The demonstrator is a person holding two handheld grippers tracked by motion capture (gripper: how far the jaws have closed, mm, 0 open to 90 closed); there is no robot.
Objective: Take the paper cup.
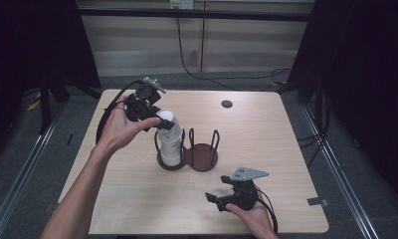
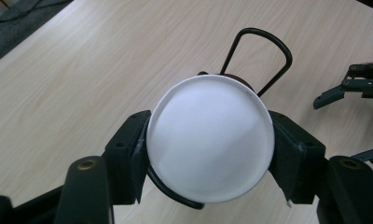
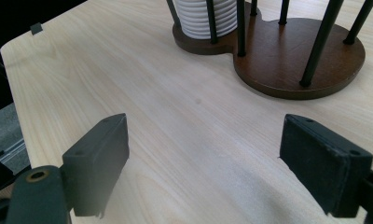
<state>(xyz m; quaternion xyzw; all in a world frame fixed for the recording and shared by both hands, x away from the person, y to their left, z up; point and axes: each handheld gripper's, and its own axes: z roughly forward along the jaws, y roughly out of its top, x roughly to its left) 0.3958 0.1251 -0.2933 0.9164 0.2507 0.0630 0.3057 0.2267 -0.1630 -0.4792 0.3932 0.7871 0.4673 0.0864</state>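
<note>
So the landmark here is the dark wooden cup holder (image 1: 189, 155), a figure-eight base w/ black wire hoops standing up around two round bays. Everything below is relative to that.

Left gripper (image 1: 159, 121) sits right over the holder's left bay, tilted down, jaws clamped on either side of the top of the white cup stack (image 1: 170, 142). In the left gripper view the pads (image 2: 128, 151) press the rim from both sides, so it's closed about as far as the cup lets it, def gripping. Prob held from above like that bc the hoops block any side approach lower down; the rim is the only bit poking clear of the wires.

Stack itself: plain white paper/plastic cups, nested, standing upright in the left bay. From above you see a clean round mouth and white inside (image 2: 210, 140). In the right gripper view the ribbed edges of the nested cups (image 3: 205, 18) show near the base, so it's several cups, not one. Right bay of the holder is empty.

Right gripper (image 1: 222, 200) is parked on the near side of the holder, well apart from it, low over the table (image 1: 266, 124). Jaws wide open, nothing between them, just bare wood. Looks like it's waiting its turn, imo, maybe to steady the holder or take a cup.
</note>
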